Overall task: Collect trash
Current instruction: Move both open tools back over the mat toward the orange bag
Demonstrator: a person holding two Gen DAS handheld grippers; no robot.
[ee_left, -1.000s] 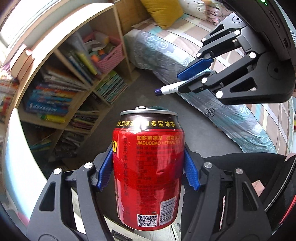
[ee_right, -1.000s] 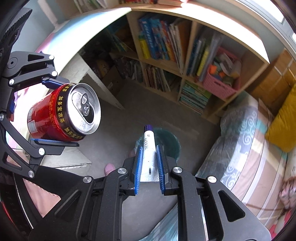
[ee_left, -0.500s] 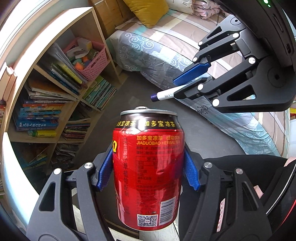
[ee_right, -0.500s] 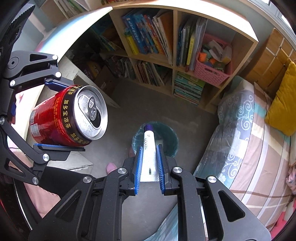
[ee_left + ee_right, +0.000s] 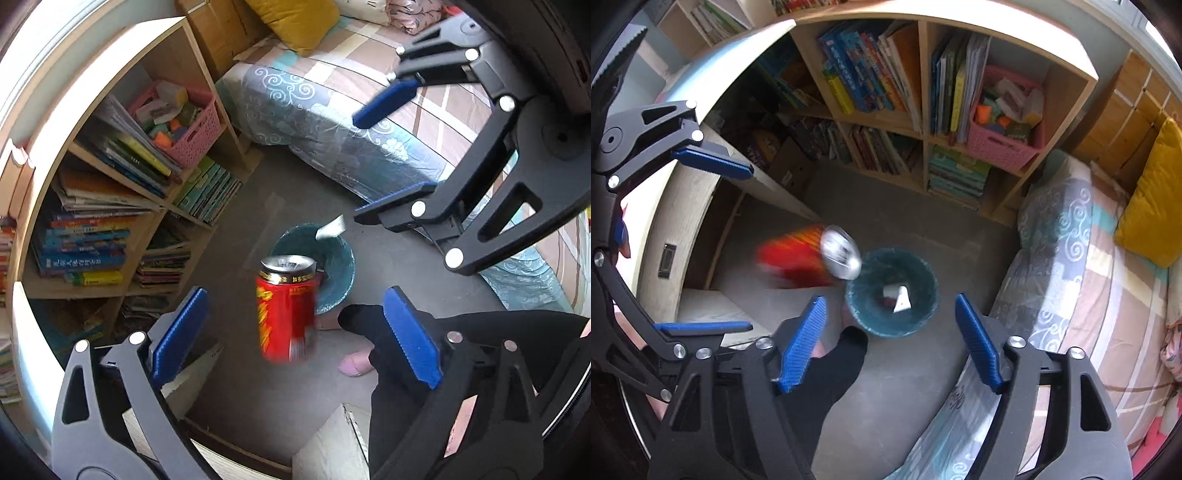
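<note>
A red drink can [image 5: 286,314] is in mid-air and blurred, falling free between the spread fingers of my left gripper [image 5: 295,291], whose jaws are opening and touch nothing. Below it stands a teal waste bin [image 5: 341,273] on the grey floor. A white tube [image 5: 330,228] drops over the bin's far rim. My right gripper [image 5: 890,298] points down at the bin [image 5: 871,317] with jaws opening and nothing between the pads; the tube [image 5: 901,297] shows inside the bin's outline. The can [image 5: 801,258] falls just left of the bin's rim. The left gripper [image 5: 751,248] hangs at the left.
A wooden bookshelf [image 5: 923,122] full of books, with a pink basket [image 5: 1001,147], stands behind the bin. A bed [image 5: 1071,258] with a yellow pillow [image 5: 1152,206] lies to the right. A person's black-clad leg [image 5: 373,328] and pink slipper [image 5: 352,363] are beside the bin.
Both grippers have opened. The left let go of the red can and the right let go of the white tube; both things now fall toward the teal bin.
</note>
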